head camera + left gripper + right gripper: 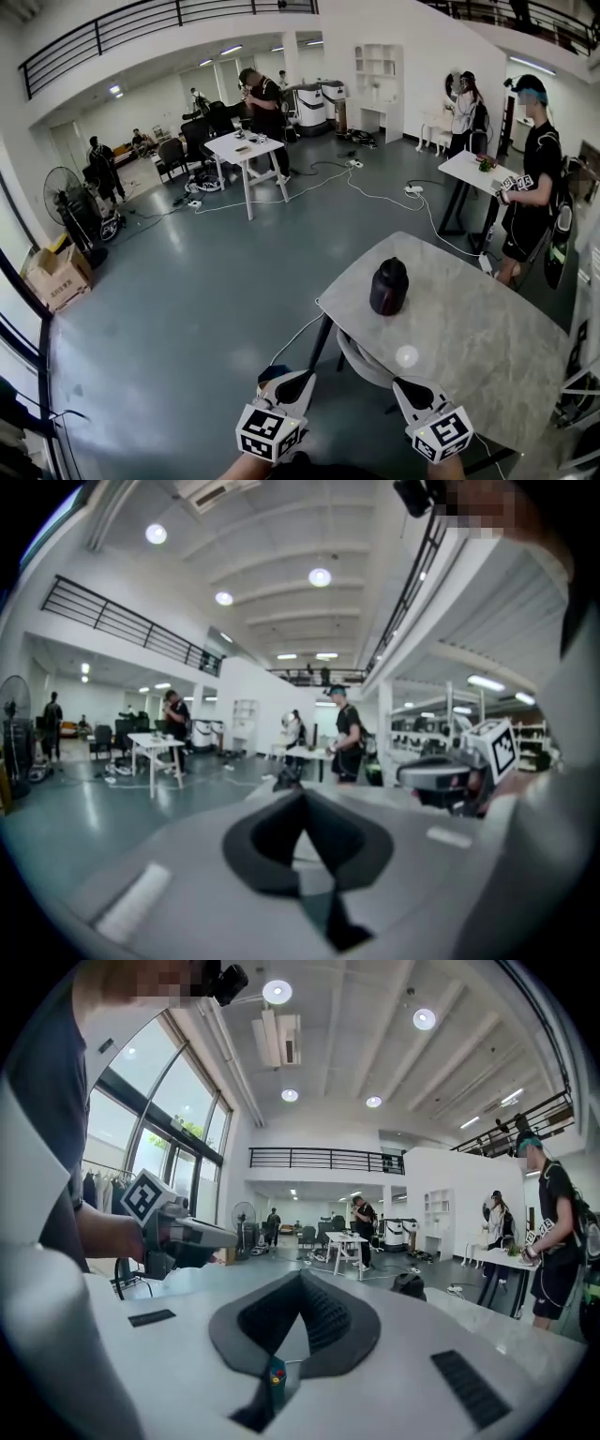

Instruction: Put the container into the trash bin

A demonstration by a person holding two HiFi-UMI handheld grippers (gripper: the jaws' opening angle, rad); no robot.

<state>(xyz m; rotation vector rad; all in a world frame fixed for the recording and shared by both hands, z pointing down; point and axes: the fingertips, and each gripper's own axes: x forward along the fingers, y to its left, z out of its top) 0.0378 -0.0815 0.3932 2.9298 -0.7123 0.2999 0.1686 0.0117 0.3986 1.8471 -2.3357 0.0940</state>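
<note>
We are holding the left gripper and right gripper clenched, empty; the container is standing upright farther off, nearer the right one.

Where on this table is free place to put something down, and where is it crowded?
Almost the whole table is bare. The widest free patch lies between the dark container and the table's right and near edges. A narrower strip runs behind the container to the far edge. Nowhere is crowded: only the container stands there.
</note>
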